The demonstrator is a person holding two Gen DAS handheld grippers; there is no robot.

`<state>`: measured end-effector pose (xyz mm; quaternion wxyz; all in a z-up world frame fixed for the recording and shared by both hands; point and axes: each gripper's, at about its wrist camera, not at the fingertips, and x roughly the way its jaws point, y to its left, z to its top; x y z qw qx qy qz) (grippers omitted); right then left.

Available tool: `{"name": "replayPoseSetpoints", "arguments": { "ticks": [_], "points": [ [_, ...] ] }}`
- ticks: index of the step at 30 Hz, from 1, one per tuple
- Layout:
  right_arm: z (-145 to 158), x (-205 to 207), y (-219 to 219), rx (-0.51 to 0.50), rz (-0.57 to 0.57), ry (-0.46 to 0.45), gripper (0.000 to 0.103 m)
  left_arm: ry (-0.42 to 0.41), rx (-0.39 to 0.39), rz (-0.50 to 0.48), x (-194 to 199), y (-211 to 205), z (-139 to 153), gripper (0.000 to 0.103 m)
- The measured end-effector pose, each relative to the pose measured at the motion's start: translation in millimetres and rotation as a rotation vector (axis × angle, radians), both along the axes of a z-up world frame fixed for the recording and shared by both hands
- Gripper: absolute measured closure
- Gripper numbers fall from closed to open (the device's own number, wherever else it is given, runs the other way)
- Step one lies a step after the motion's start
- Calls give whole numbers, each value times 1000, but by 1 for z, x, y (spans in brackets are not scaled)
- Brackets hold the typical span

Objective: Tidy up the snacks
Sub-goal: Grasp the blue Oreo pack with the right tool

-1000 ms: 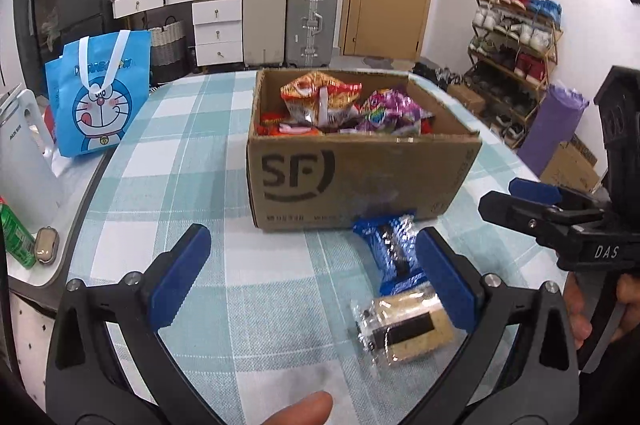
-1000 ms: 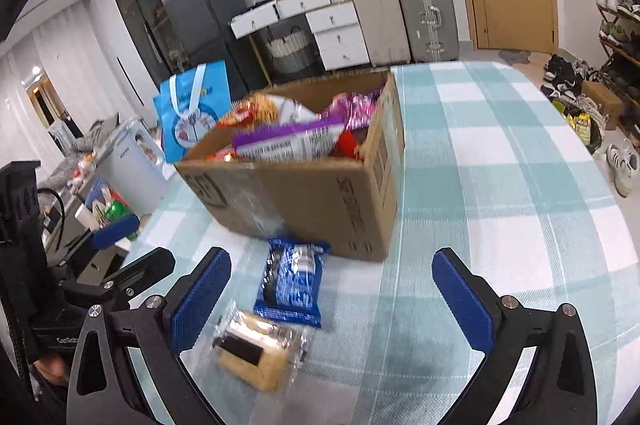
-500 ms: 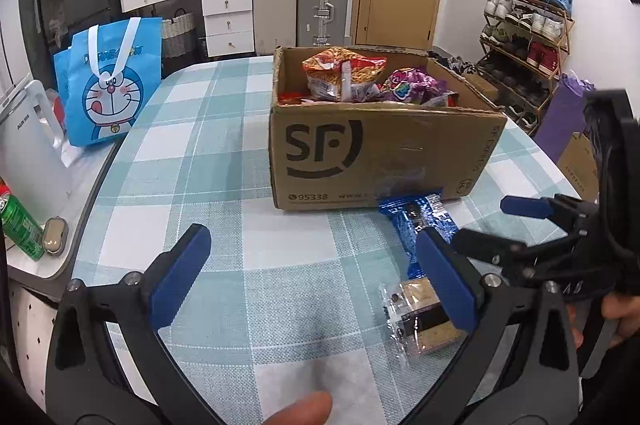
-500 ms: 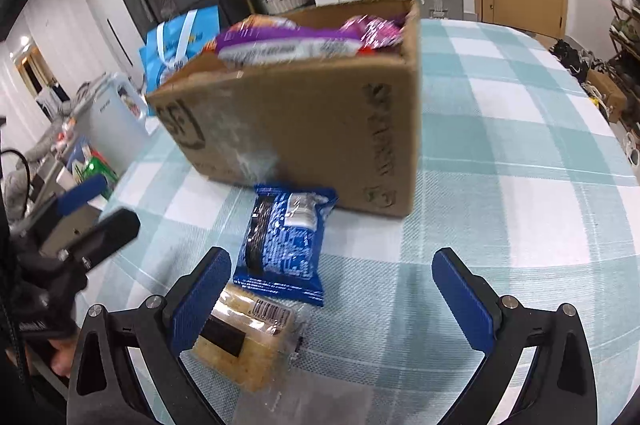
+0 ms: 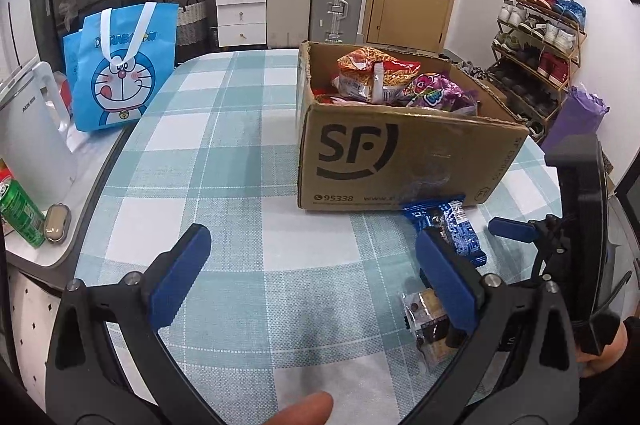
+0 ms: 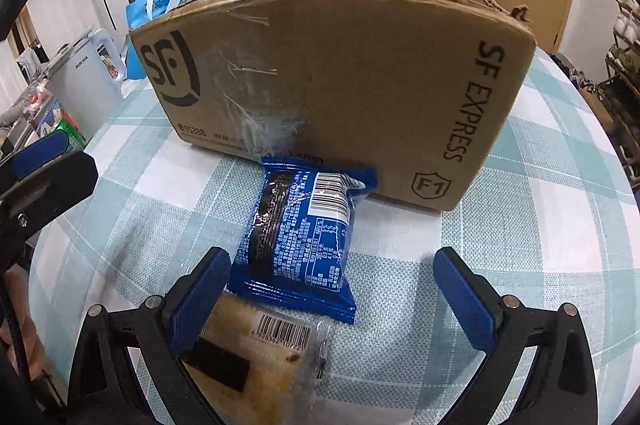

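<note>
A brown SF cardboard box full of snack bags stands on the checked table. A blue snack pack lies flat in front of it. A clear-wrapped yellow cake lies nearer me. My right gripper is open, low over the table, its jaws either side of the blue pack's near end. My left gripper is open and empty to the left of both snacks. The right gripper also shows at the right of the left wrist view.
A blue Doraemon bag, a white appliance and a green can stand at the table's left side. Suitcases, drawers and a shoe rack stand beyond the checked tablecloth.
My right gripper has moved forward and down toward the blue pack, which now lies between its jaws. My left gripper has shifted left, so the box sits further right.
</note>
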<state>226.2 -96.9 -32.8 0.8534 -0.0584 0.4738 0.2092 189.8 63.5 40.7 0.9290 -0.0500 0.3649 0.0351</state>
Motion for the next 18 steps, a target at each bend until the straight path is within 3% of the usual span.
{"name": "replayPoseSetpoints", "arguments": {
  "ticks": [11, 13, 16, 18],
  "points": [
    [0, 6, 10, -9, -15, -14, 1, 17, 8, -5, 4, -1, -7, 1],
    [1, 7, 9, 9, -29, -18, 5, 20, 6, -6, 5, -1, -8, 1],
    [0, 7, 4, -2, -40, -35, 21, 16, 8, -8, 5, -1, -8, 1],
    [2, 5, 1, -9, -40, -47, 39, 15, 7, -8, 6, -1, -7, 1]
  ]
}}
